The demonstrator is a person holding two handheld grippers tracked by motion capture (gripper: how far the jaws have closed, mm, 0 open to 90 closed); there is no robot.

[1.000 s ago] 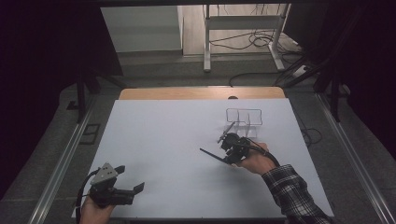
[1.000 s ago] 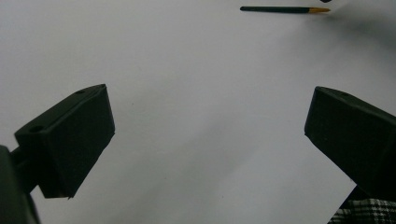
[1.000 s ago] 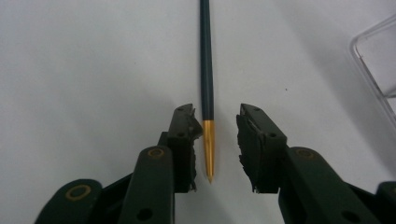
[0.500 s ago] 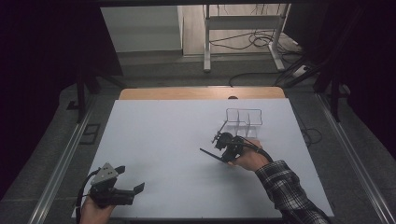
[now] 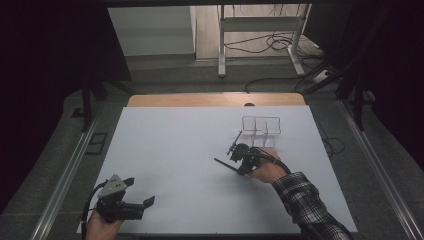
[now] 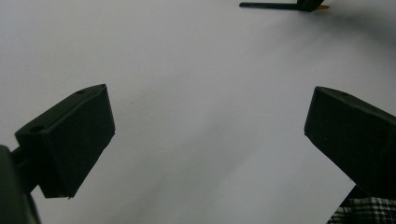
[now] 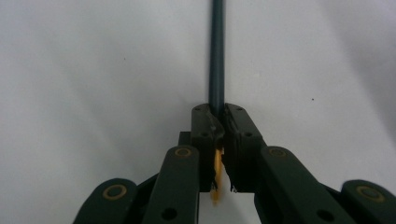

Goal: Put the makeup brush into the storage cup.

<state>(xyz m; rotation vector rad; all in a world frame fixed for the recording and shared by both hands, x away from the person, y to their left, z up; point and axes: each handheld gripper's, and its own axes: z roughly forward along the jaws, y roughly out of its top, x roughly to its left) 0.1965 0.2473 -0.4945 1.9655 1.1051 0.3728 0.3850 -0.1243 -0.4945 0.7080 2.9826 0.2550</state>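
Behind right gripper, clenched on pencil: wire rack; left gripper released.

Change since the earlier frames: the right gripper has just been closing its jaws, which now pinch a dark pencil near its sharpened yellow end; the shaft runs straight out ahead of the jaws. The hand has shifted slightly.
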